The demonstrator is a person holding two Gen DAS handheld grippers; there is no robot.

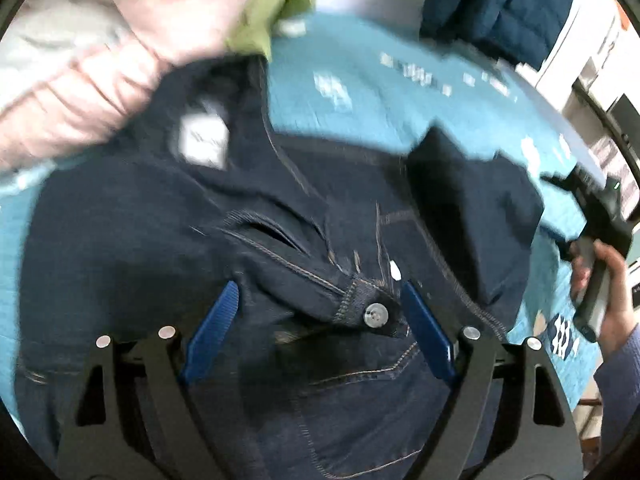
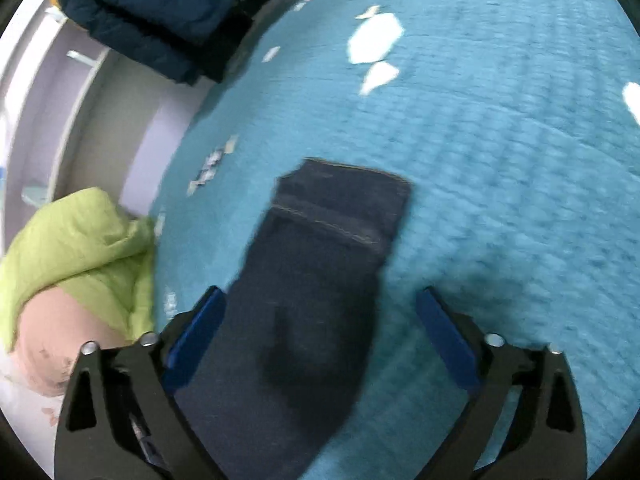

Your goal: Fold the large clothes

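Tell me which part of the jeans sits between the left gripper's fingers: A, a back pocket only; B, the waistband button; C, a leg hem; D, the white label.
B: in the left wrist view the metal button on the jeans waistband lies between the open blue fingers of the left gripper.
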